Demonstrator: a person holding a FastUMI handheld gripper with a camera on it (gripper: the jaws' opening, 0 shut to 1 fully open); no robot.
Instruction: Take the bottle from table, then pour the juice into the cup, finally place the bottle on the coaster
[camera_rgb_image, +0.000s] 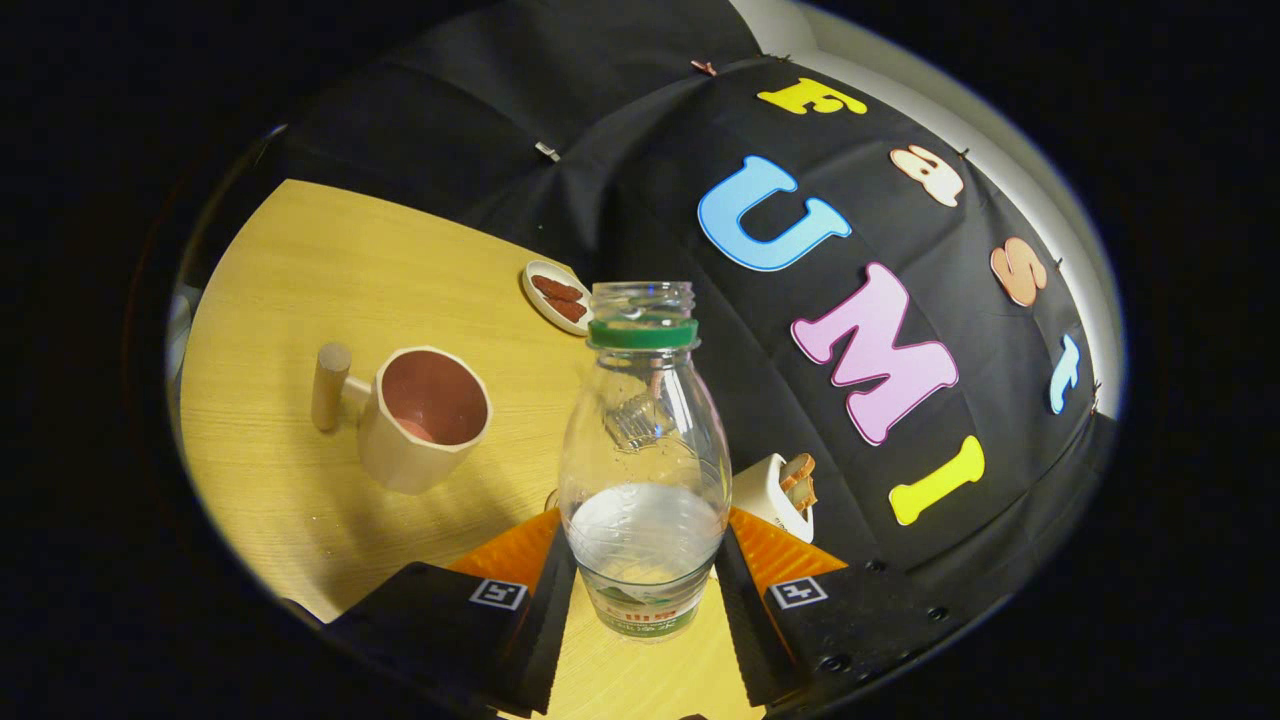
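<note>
The hand-held gripper (645, 590) is clamped on a clear plastic bottle (643, 470), one finger pressing each side of its lower body. The bottle stands between the fingers, slightly tilted in the view, its base lifted off the wooden counter (300, 300), whose surface shows beneath it. The cap is off: the threaded neck is open above a green collar ring (642, 333). A small amount of clear liquid (645, 535) lies in the lower part of the bottle, and a label band wraps the base.

Beyond the fingers and to the left stands a beige faceted cup (425, 418) with a reddish-brown interior and a cylindrical peg handle (330, 385) projecting from its far-left side. The cup is upright on the counter, well apart from the bottle. Whether it holds liquid cannot be told.

Farther back, near the counter's edge against the booth's black cloth wall (620, 130), lies a small white oval dish (556, 296) carrying dark reddish pieces. Just right of the bottle, partly hidden behind it, sits a white container (775, 490) with brownish items at its rim.
</note>
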